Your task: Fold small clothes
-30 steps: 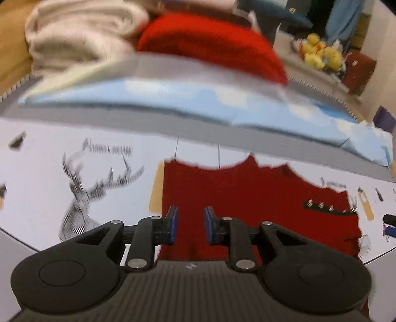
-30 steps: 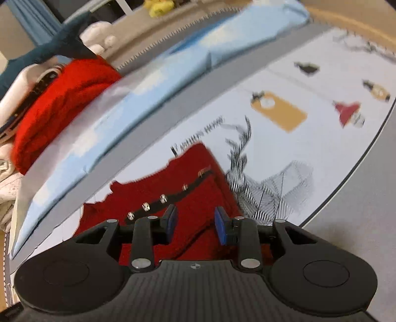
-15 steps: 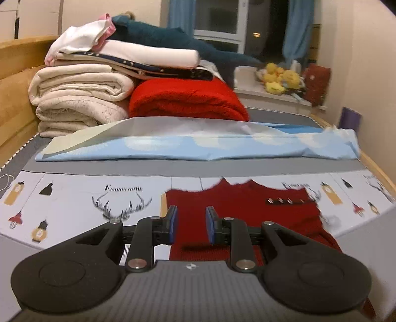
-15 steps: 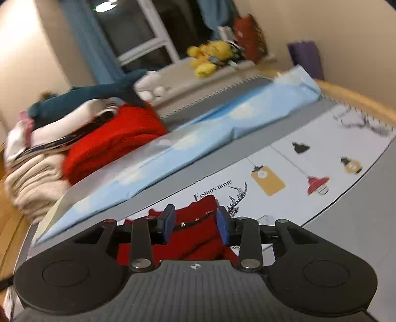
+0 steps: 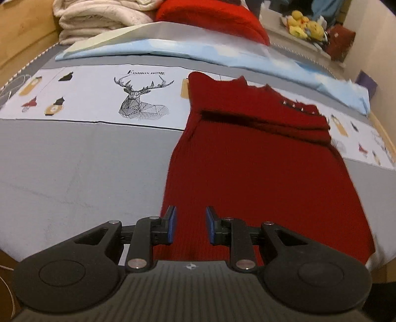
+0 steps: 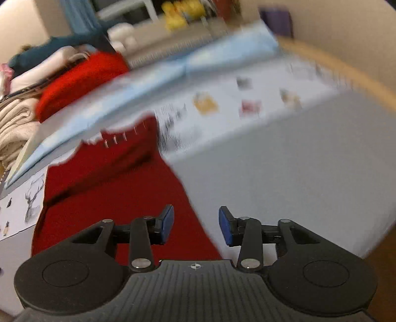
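Note:
A dark red knit garment (image 5: 257, 158) lies flat on the grey bed cover, its far part folded over with a row of metal studs (image 5: 299, 109) near the top right. It also shows in the blurred right wrist view (image 6: 118, 190). My left gripper (image 5: 190, 224) is open and empty above the garment's near left hem. My right gripper (image 6: 196, 223) is open and empty over the garment's near right edge.
A white printed strip with a deer drawing (image 5: 141, 99) crosses the bed. Behind it lie a light blue sheet (image 5: 198, 49), a red blanket (image 5: 212, 14) and cream folded bedding (image 5: 99, 19). A wooden bed frame (image 6: 346, 71) runs along the right side.
Both grippers have pulled back toward the near end of the bed and tilted down over the garment's near hem. The right gripper has opened wider; its view is blurred by motion.

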Demonstrator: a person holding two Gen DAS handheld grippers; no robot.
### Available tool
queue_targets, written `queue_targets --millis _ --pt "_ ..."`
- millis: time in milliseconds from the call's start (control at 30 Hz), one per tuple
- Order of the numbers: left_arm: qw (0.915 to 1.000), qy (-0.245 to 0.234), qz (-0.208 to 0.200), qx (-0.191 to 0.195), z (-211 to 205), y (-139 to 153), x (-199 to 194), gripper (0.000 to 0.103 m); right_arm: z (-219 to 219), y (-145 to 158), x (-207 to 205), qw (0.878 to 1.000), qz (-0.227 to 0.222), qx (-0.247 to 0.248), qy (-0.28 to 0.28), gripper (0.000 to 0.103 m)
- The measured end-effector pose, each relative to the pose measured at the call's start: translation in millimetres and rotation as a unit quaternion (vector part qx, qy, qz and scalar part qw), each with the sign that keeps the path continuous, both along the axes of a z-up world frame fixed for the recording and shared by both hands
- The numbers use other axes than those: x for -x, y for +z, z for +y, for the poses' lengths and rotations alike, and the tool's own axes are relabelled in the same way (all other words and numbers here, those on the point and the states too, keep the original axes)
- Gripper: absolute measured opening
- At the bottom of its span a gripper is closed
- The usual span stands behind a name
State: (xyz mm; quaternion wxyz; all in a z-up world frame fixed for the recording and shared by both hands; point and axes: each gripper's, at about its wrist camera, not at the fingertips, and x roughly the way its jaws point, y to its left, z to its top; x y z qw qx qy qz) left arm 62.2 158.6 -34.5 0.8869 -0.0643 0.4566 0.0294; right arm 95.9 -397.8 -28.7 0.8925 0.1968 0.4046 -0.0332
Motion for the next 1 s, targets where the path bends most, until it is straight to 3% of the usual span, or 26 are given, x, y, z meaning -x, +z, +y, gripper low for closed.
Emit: queue_targets --millis 67,200,400,533,833,1000 --pt "0.9999 -0.002 0.009 -0.010 5 -6 4 0.028 1 -12 0 1.000 0.019 -0.019 0.006 0.043" --pt "0.9982 0.009 0.054 0.026 20 -25 8 0.029 11 -32 1 0.998 0.052 0.009 0.025 0.043" --pt "0.9936 0.042 0.096 0.043 42 -63 15 0.029 13 -61 4 0.995 0.094 0.016 0.024 0.044" --pt "0.9923 0.041 0.100 0.060 43 -72 13 0.032 12 -79 5 0.993 0.117 0.017 0.015 0.044" --pt "0.9923 0.033 0.119 0.014 31 -85 10 0.034 20 -104 -1 0.988 0.147 0.029 0.026 0.047" --pt "0.9914 0.034 0.126 0.016 31 -89 8 0.034 29 -111 -6 0.986 0.157 0.048 0.036 0.050"
